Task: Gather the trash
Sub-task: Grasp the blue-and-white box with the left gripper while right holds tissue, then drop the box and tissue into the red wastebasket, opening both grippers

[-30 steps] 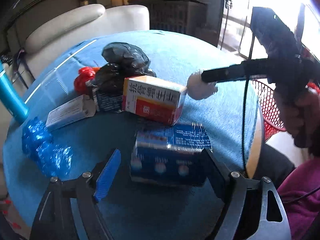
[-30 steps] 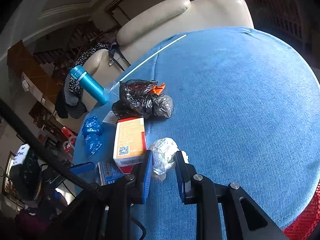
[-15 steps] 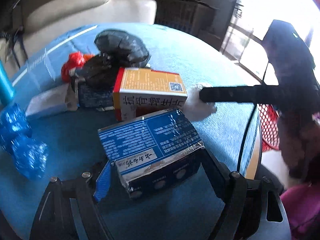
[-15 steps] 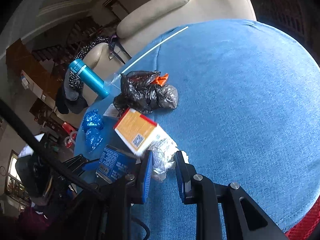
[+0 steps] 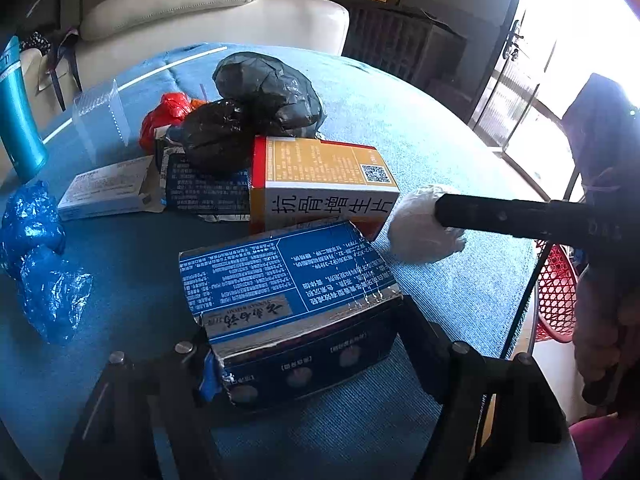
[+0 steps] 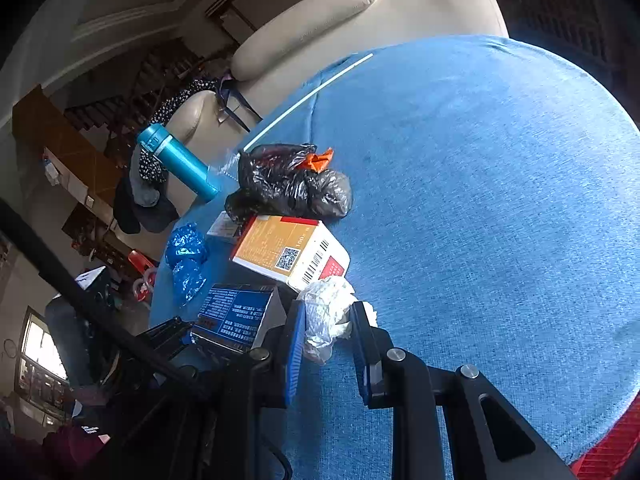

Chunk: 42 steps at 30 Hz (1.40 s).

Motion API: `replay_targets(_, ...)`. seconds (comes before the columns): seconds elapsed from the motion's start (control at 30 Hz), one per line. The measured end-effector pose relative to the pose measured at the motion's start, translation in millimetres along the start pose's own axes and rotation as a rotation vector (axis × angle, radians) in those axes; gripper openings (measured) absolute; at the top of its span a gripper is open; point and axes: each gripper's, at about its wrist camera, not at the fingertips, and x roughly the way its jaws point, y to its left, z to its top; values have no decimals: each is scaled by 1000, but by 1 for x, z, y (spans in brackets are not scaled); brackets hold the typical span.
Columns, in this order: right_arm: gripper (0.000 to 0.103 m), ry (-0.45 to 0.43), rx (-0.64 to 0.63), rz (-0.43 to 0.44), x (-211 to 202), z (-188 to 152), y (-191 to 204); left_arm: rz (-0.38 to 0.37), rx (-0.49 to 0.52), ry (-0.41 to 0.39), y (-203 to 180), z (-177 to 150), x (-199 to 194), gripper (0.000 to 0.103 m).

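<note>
Left gripper (image 5: 304,344) just closed, clamped on blue box (image 5: 280,280); right gripper (image 6: 326,344) clamped on white wad (image 6: 326,312), orange box (image 5: 320,184) at 12 o'clock.

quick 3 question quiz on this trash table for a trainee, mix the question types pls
1. True or false: the right gripper is shut on the crumpled white wrapper.
2. What does the left gripper hold? A) teal bottle B) blue box C) black bag
3. Fill in: the orange and white box leans against the ____ bags.

Key
1. True; its pads press on the wrapper.
2. B; the blue box sits tilted between its jaws, which have just been closing.
3. Black; the red basket waits beyond the table edge.
</note>
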Motion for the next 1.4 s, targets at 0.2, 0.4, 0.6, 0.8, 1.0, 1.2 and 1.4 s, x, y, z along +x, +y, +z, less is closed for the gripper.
replay_targets(0.2,24,-35,-4,-3,-18,0,-6,15,30,-46,-14,-5,-33,76)
replay_targets(0.4,24,-90,18,-32,-54,-8,-24,-48,172,-104,-58,0,-64,76)
replay_targets(0.6,24,-167,74,-101,-104,-24,-60,-161,355,-85,-124,15,-61,76)
replay_targets(0.8,24,-262,191,-203,-167,-52,-113,-298,487,-12,-193,41,-31,76)
replay_targets(1.0,25,-331,317,-286,-220,-88,-157,-437,571,82,-264,51,-4,76)
replay_targets(1.2,35,-366,456,-273,-244,-111,-187,-421,609,113,-287,63,13,76)
replay_targets(1.4,65,-414,492,-278,-259,-119,-201,-378,542,63,-243,75,-7,76)
